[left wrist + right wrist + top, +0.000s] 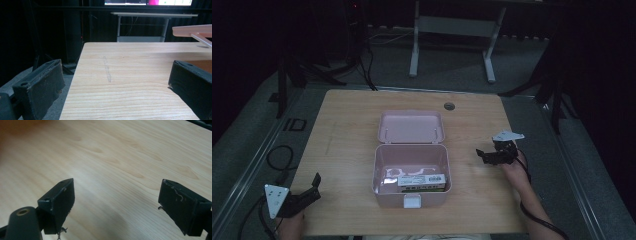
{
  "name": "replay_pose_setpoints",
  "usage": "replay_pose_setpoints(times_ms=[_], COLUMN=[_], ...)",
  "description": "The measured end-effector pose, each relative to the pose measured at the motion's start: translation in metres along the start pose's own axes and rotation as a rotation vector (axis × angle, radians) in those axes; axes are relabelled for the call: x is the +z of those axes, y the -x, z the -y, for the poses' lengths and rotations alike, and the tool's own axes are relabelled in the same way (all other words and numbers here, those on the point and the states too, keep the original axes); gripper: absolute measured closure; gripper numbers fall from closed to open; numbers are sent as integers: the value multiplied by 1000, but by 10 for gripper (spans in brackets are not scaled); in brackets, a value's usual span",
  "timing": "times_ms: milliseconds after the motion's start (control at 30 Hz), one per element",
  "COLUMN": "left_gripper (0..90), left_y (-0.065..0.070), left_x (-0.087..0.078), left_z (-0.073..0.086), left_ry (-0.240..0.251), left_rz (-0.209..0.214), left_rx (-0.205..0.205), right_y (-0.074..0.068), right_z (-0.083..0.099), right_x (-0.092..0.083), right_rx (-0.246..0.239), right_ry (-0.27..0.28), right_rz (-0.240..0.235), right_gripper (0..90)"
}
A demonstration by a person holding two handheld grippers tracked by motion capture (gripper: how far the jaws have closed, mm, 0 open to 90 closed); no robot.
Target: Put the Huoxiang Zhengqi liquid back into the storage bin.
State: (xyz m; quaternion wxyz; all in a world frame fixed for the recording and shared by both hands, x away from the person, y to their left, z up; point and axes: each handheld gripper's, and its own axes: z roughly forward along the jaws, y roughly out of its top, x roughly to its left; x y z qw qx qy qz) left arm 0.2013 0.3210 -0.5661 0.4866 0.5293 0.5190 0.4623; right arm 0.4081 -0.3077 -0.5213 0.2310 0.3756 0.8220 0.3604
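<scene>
An open pink box [376, 170] stands in the middle of the wooden table [344, 125], its lid [411, 126] folded back flat. Inside, a small labelled carton [422, 181] lies along the front wall. My left gripper [316, 187] is at the table's front left corner, open and empty; in the left gripper view [115, 80] its jaws frame bare wood, and the pink lid's edge [192, 30] shows at the upper right. My right gripper [482, 156] hovers just right of the box, open and pointing toward it; the right gripper view [120, 200] has bare wood between the jaws.
A round cable hole [449, 106] sits near the table's far edge. A white clasp [412, 201] hangs on the box's front wall. Behind the table stands a white desk frame [452, 25] on grey floor. Dark stands flank both sides, and cables trail at the left.
</scene>
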Motion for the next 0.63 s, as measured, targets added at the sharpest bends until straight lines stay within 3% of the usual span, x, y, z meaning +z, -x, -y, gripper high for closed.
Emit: replay_pose_setpoints(times_ms=[33, 133, 200, 633], left_gripper=[2, 2, 2, 2], left_y=[0, 0, 0, 0], left_x=[0, 0, 0, 0], left_z=[0, 0, 0, 0], left_ry=[1, 1, 0, 2], left_rz=[0, 0, 0, 0], left_rx=[-1, -2, -1, -1], right_y=[4, 6, 12, 17], right_z=[4, 6, 14, 26], right_x=[0, 0, 0, 4], right_rx=[34, 46, 111, 202], right_ry=[22, 32, 62, 79], right_rz=[33, 42, 81, 133], right_gripper=[136, 136, 137, 137])
